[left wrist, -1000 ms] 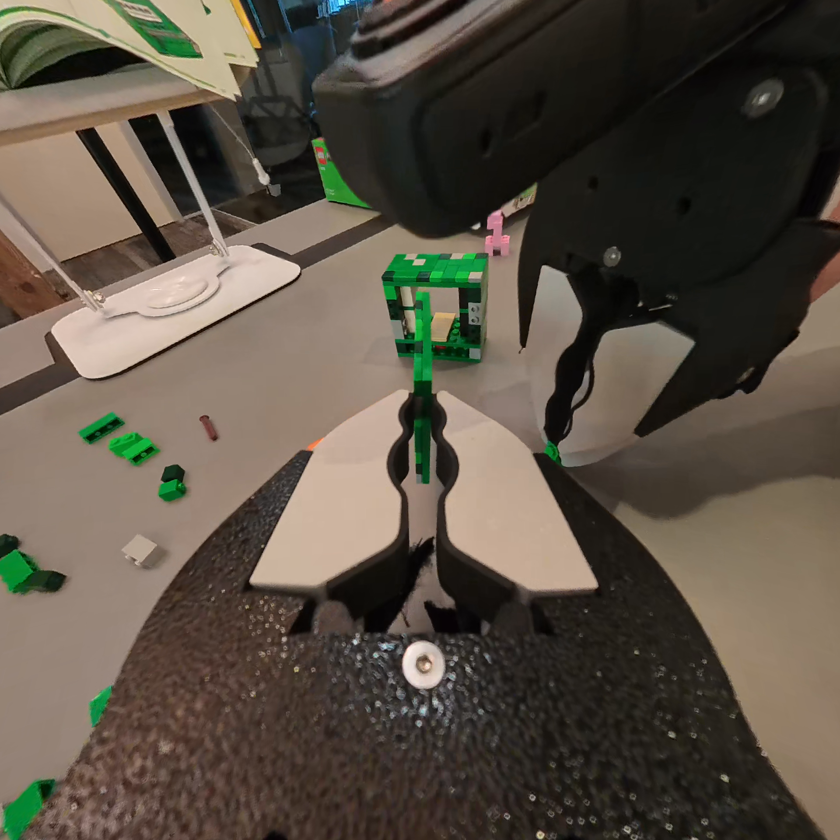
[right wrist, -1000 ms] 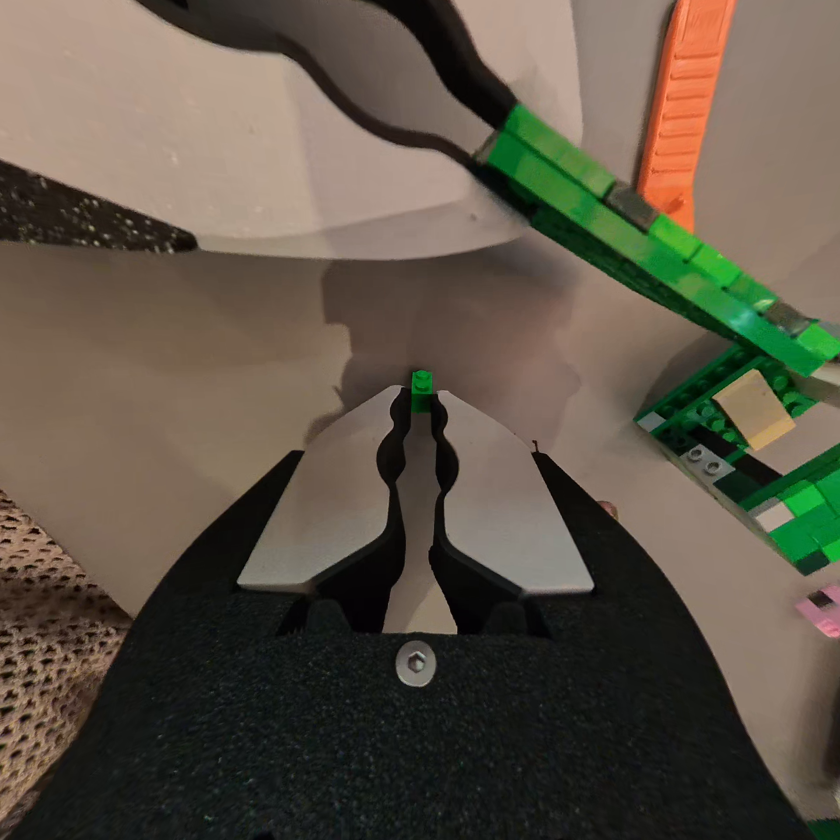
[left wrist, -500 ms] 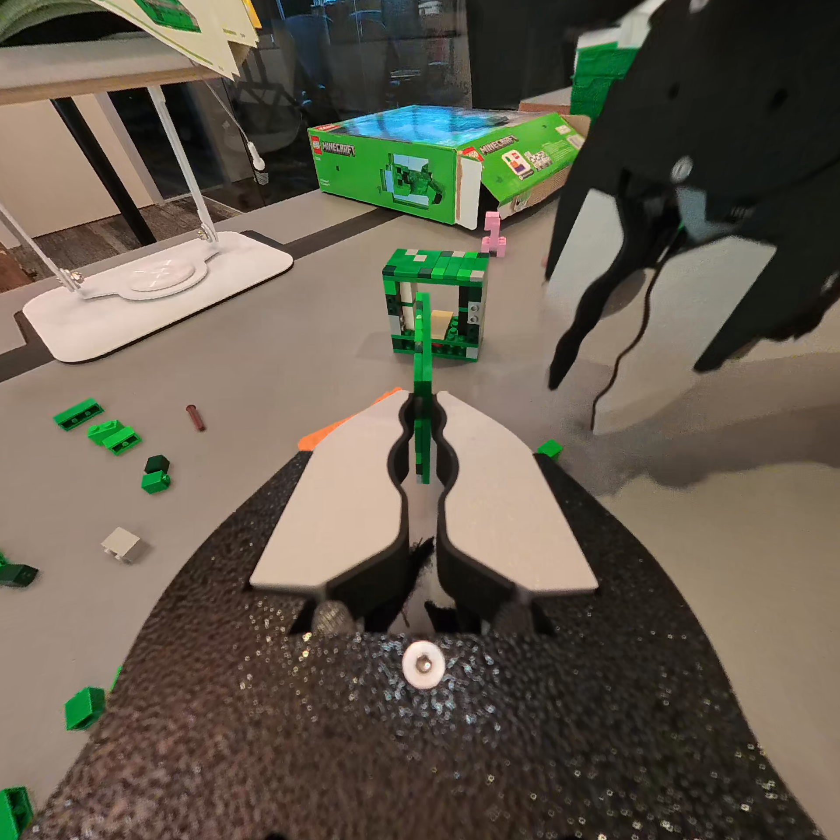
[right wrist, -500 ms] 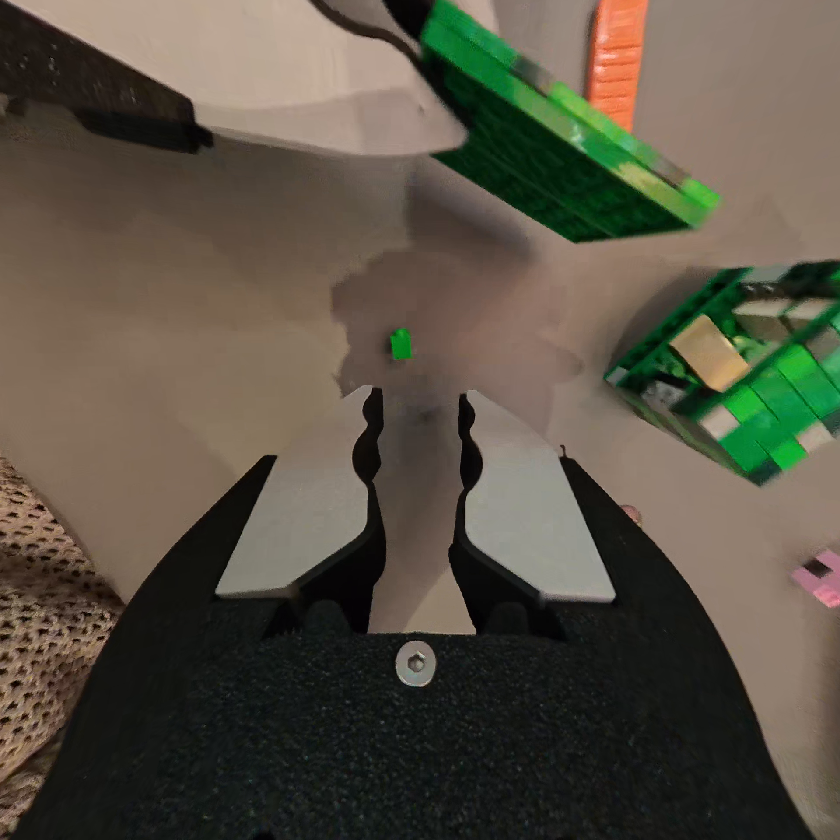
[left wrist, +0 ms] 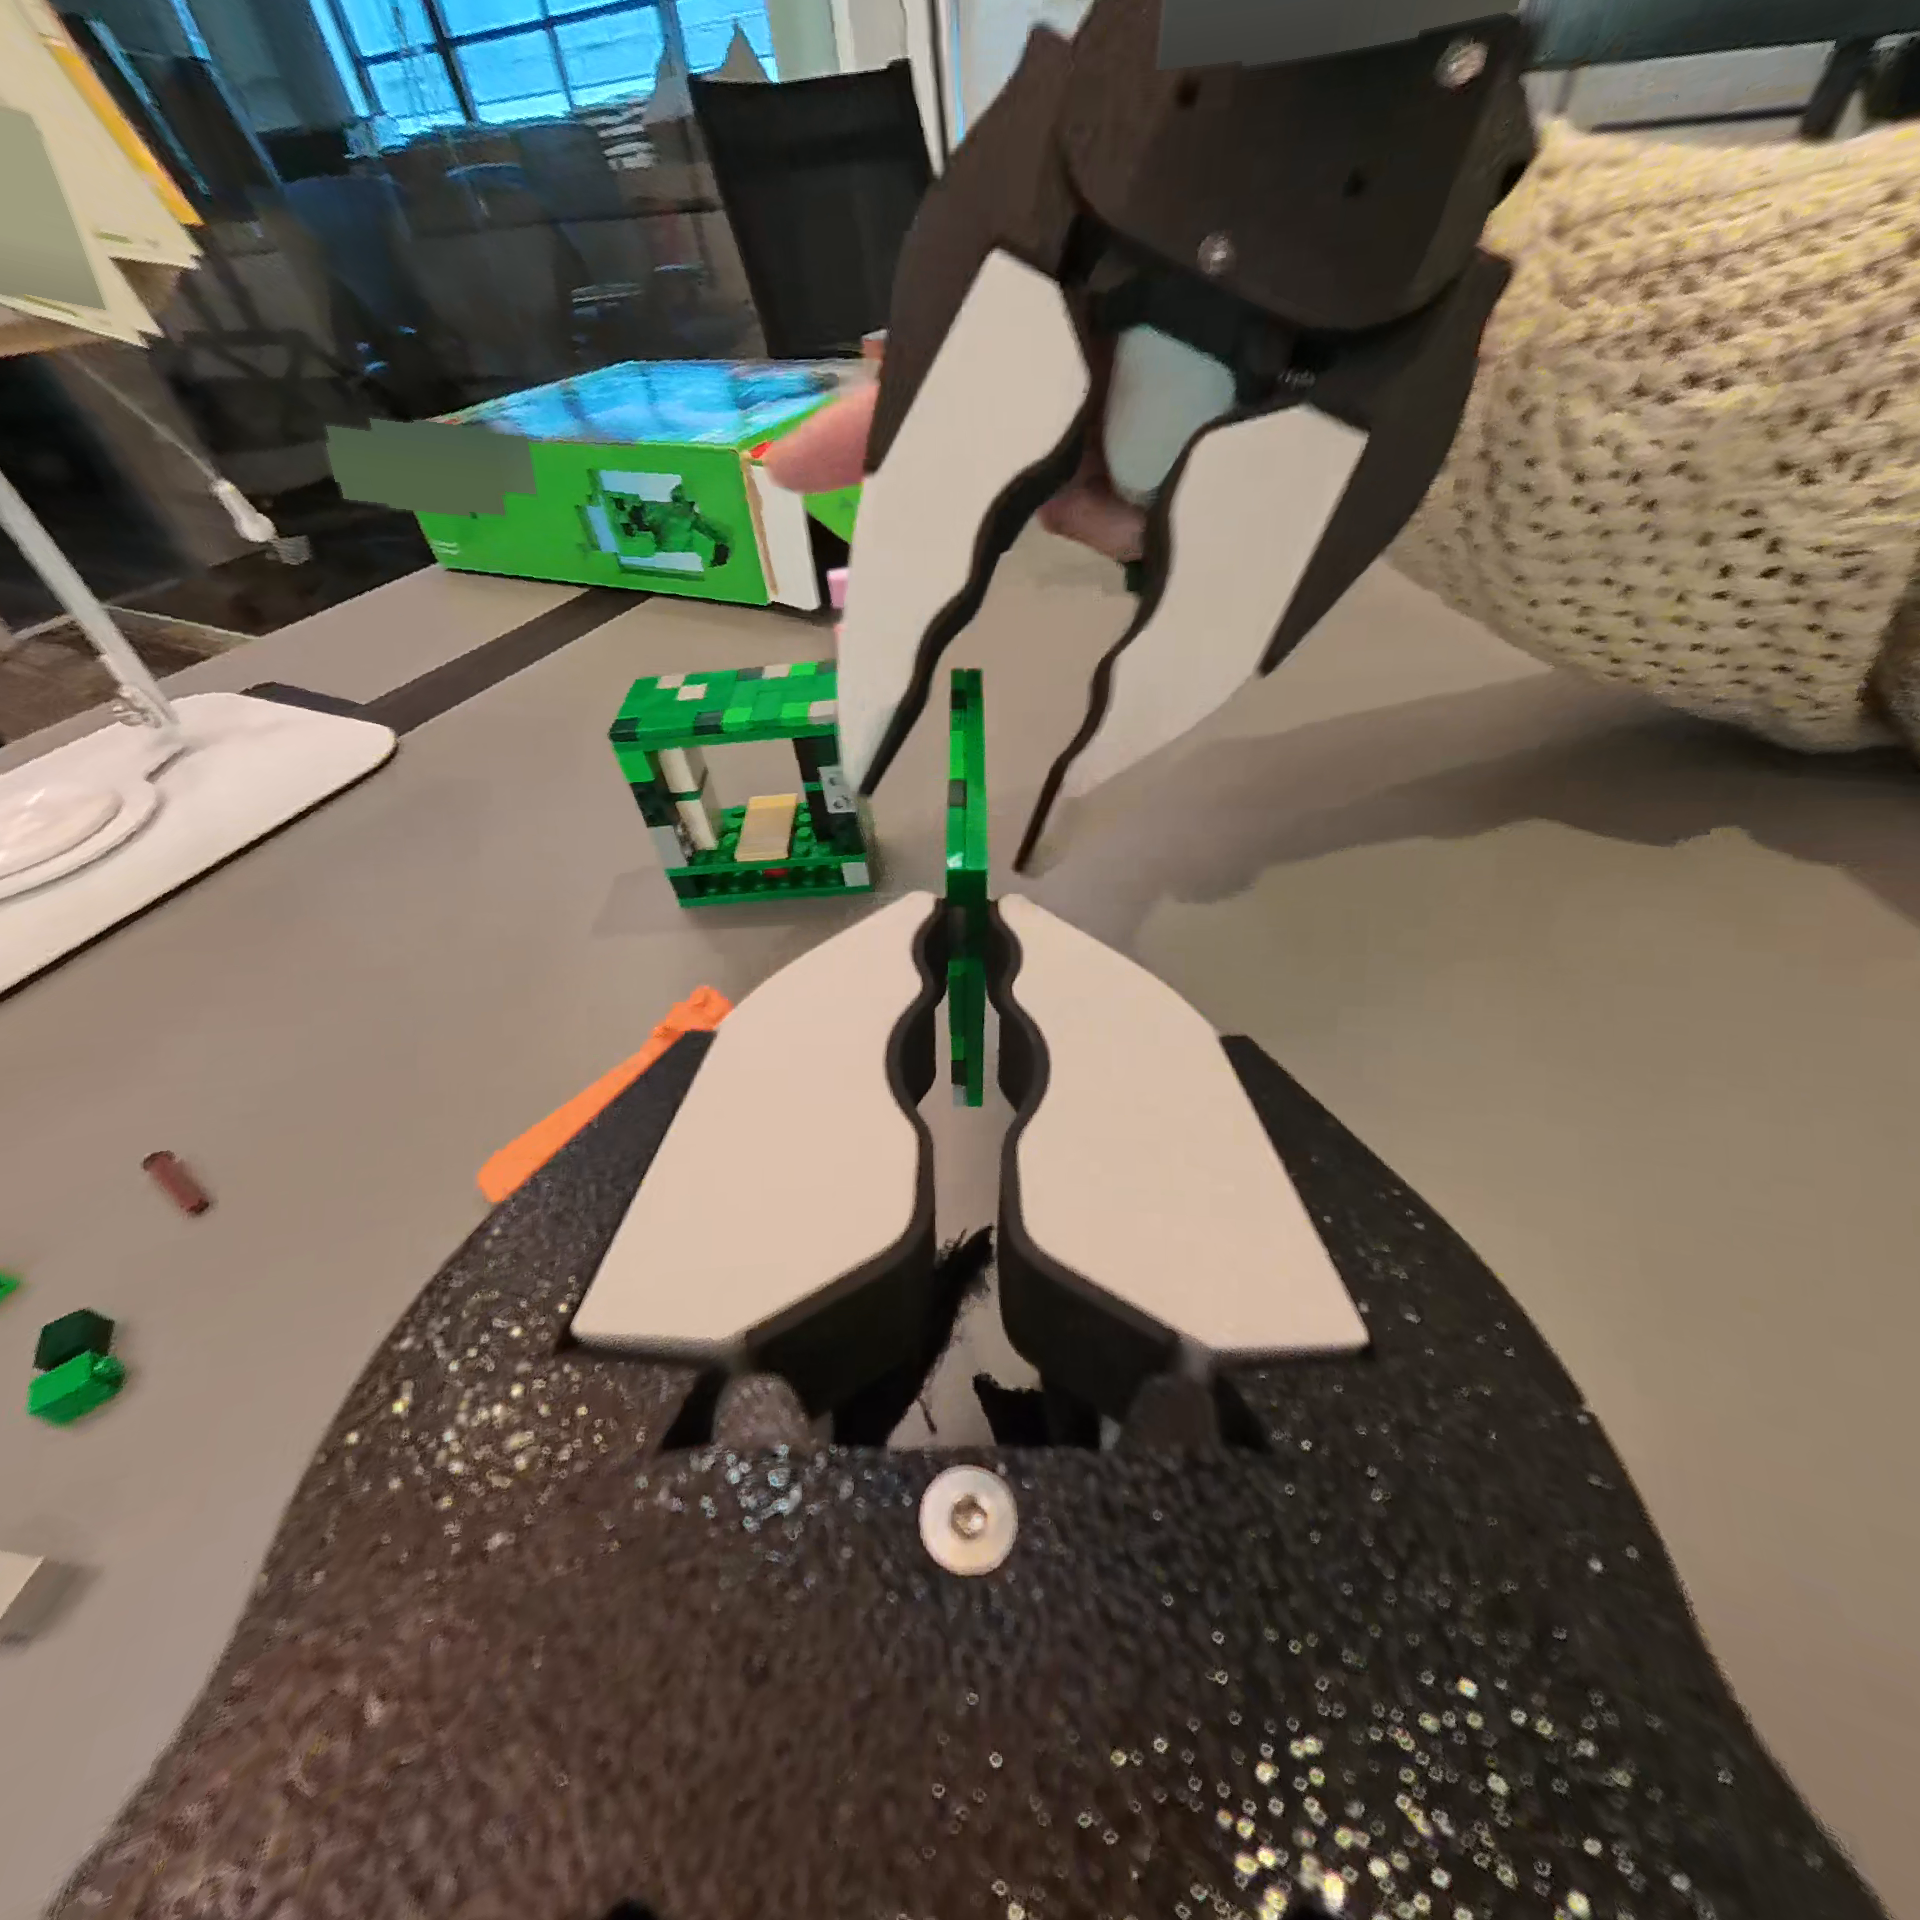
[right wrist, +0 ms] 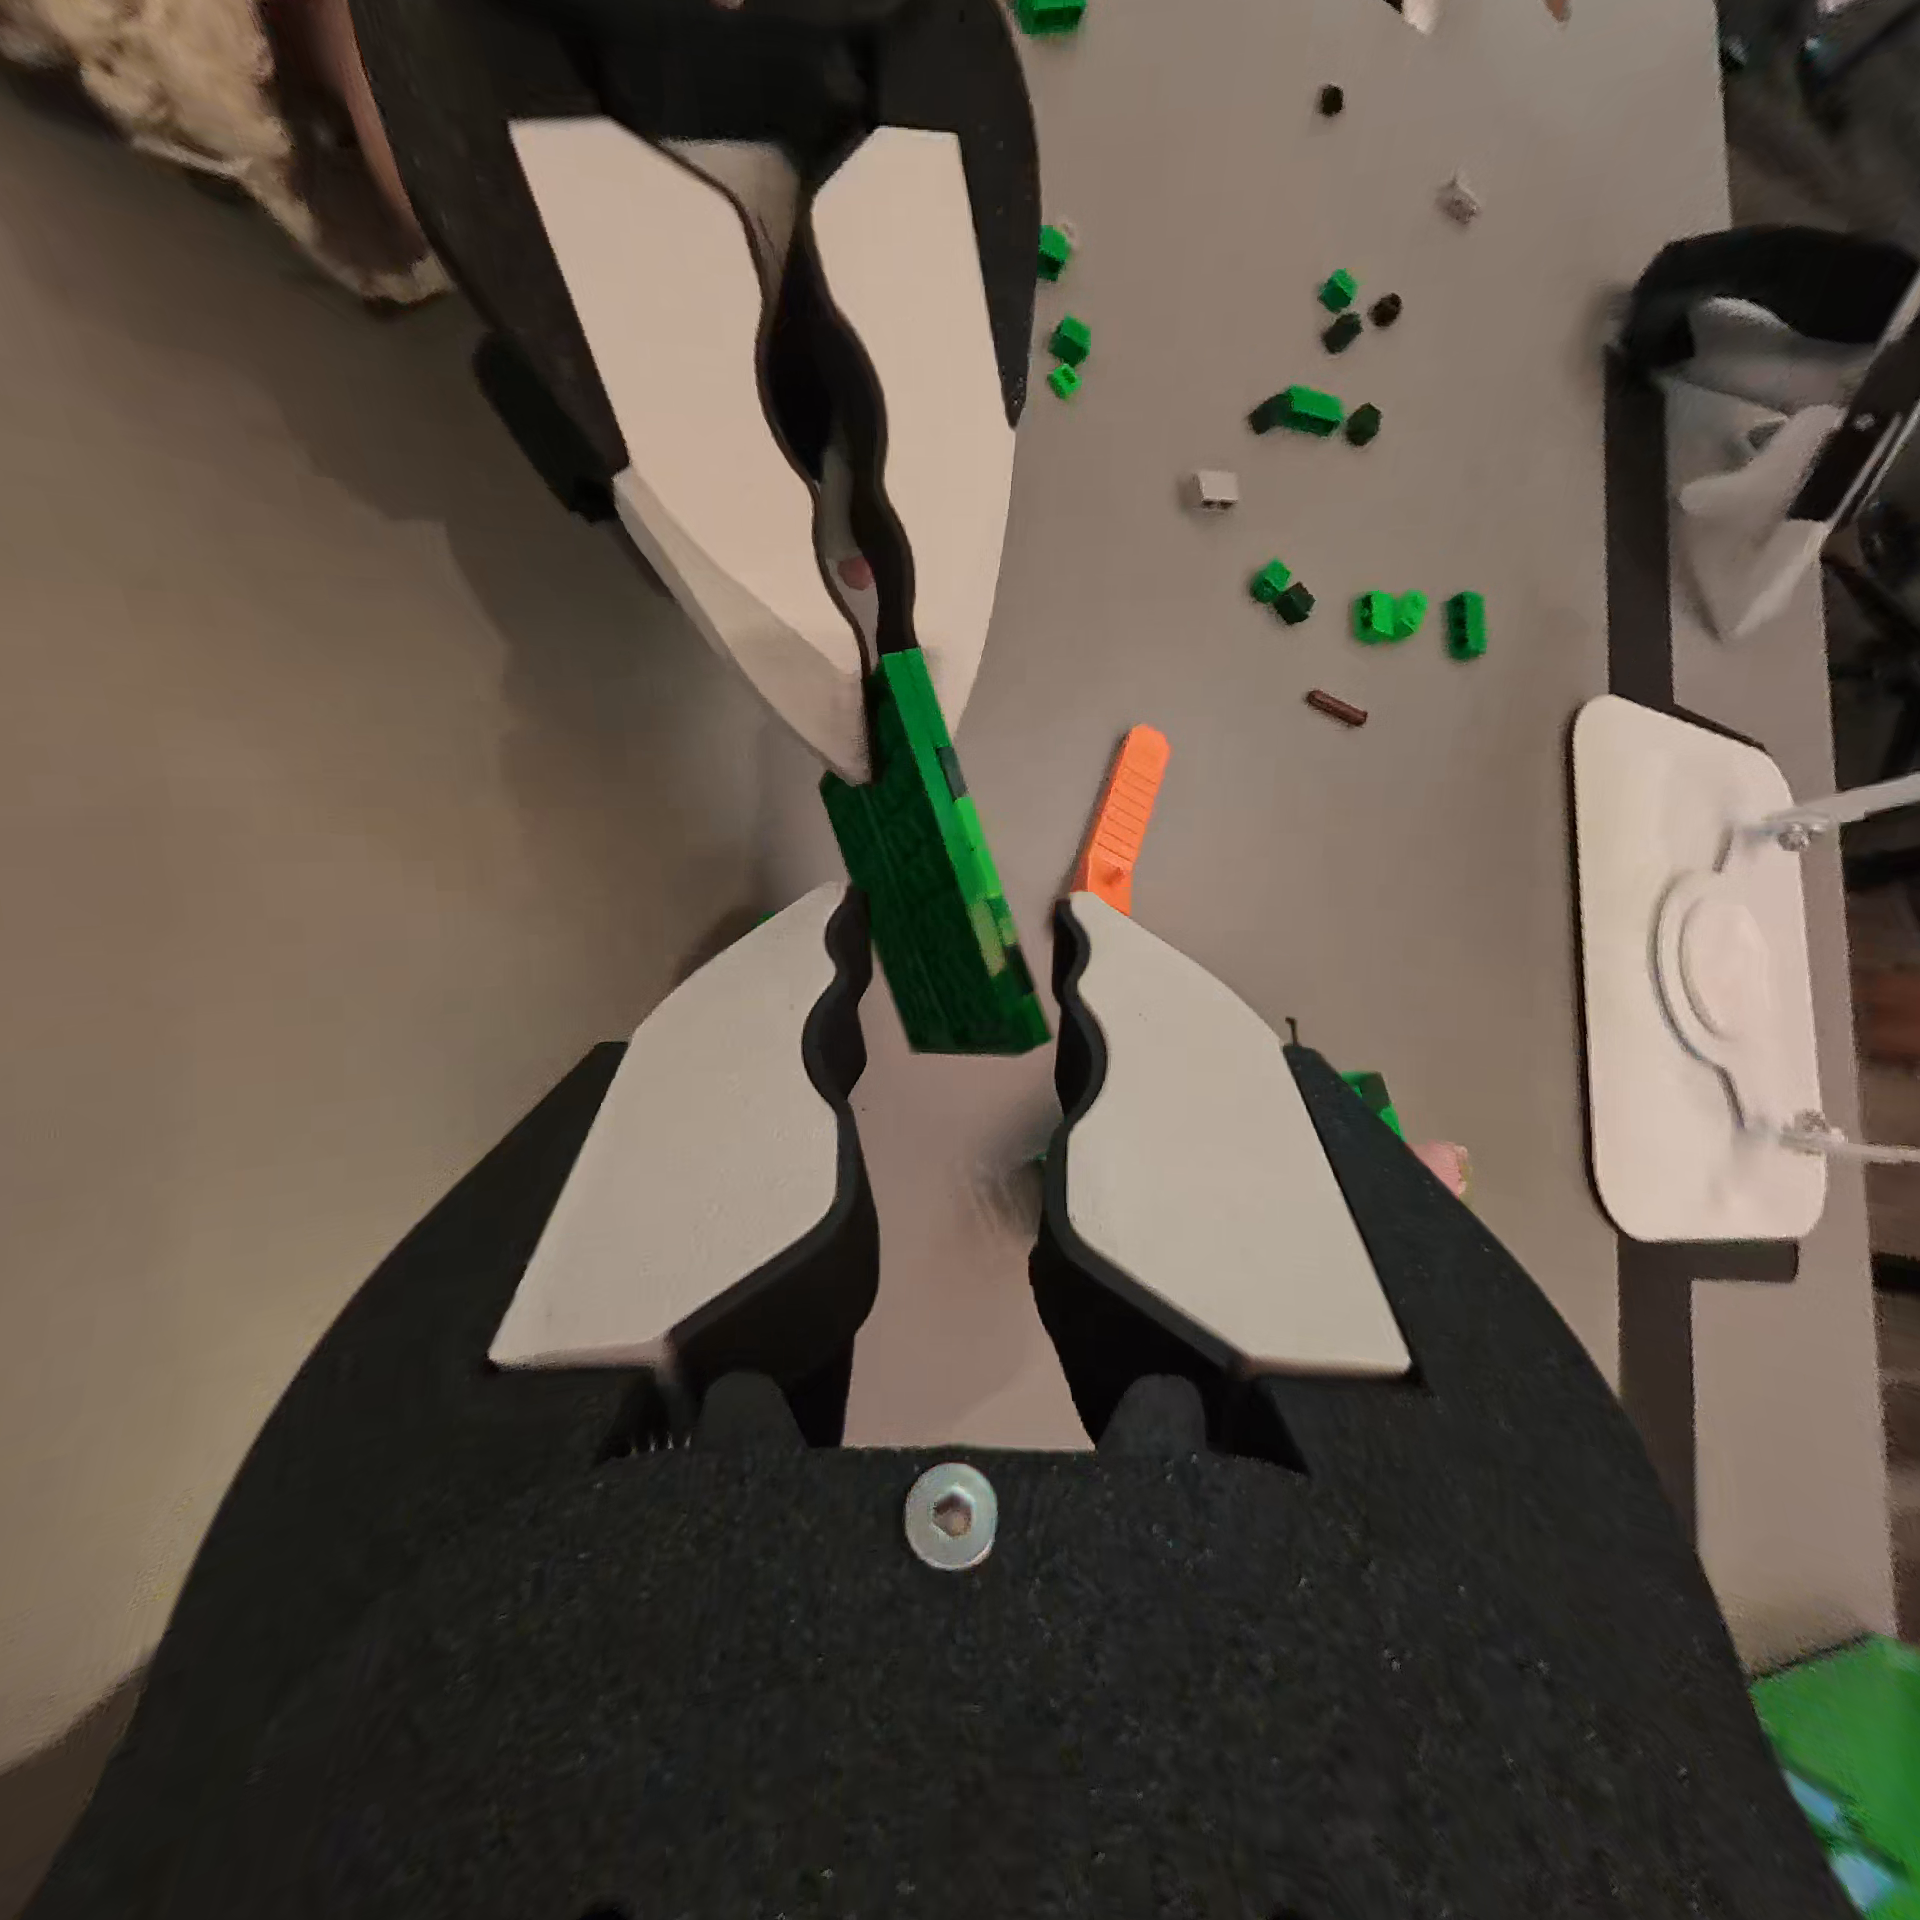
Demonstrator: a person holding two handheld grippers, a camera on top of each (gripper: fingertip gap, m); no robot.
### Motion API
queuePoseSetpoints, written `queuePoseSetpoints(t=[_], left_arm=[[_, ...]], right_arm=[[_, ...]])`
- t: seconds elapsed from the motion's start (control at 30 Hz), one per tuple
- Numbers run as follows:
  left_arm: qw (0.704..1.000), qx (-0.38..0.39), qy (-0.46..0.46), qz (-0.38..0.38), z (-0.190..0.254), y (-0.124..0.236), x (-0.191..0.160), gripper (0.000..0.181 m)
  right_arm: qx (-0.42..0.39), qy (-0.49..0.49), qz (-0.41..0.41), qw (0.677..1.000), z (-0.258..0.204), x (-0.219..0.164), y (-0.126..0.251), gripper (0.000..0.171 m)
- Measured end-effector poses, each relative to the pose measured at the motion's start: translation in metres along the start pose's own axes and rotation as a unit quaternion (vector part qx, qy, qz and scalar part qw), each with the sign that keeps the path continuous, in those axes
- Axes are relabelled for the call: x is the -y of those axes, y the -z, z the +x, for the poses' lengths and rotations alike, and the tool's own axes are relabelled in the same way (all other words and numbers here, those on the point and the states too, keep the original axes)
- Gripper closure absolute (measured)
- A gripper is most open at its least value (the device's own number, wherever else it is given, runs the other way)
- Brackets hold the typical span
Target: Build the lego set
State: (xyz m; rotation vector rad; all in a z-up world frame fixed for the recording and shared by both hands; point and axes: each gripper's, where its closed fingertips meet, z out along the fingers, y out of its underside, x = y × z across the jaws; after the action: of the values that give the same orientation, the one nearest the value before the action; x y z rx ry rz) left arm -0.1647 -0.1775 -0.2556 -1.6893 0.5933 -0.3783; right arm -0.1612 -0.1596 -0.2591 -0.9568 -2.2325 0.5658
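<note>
The left gripper (left wrist: pixel 966 914) is clamped on a flat green lego panel (left wrist: pixel 964 821), which it holds upright on its edge above the grey table (left wrist: pixel 1455 1039). Just beyond, the right gripper (left wrist: pixel 940 826) comes down from above with its two fingers wide apart, one on each side of the panel's far end, not touching it. On the table to the left lie an orange brick separator (left wrist: pixel 592 1112) and some loose green bricks (left wrist: pixel 73 1361). Farther left stands the hollow green lego cube (left wrist: pixel 743 795), and far behind it the green set box (left wrist: pixel 623 488).
</note>
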Motion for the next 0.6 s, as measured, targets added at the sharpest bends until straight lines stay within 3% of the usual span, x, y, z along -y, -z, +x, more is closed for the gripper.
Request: queuePoseSetpoints(t=[0.33,0.6], left_arm=[[1.000,0.002,0.008,-0.025,-0.006,-0.006,0.002,0.170],[0.984,0.140,0.013,-0.106,-0.021,0.013,-0.008,0.125]], right_arm=[[0.040,0.000,0.017,0.999,-0.006,-0.010,-0.009,0.164],[0.045,-0.024,0.010,0.999,0.004,-0.028,0.004,0.165]])
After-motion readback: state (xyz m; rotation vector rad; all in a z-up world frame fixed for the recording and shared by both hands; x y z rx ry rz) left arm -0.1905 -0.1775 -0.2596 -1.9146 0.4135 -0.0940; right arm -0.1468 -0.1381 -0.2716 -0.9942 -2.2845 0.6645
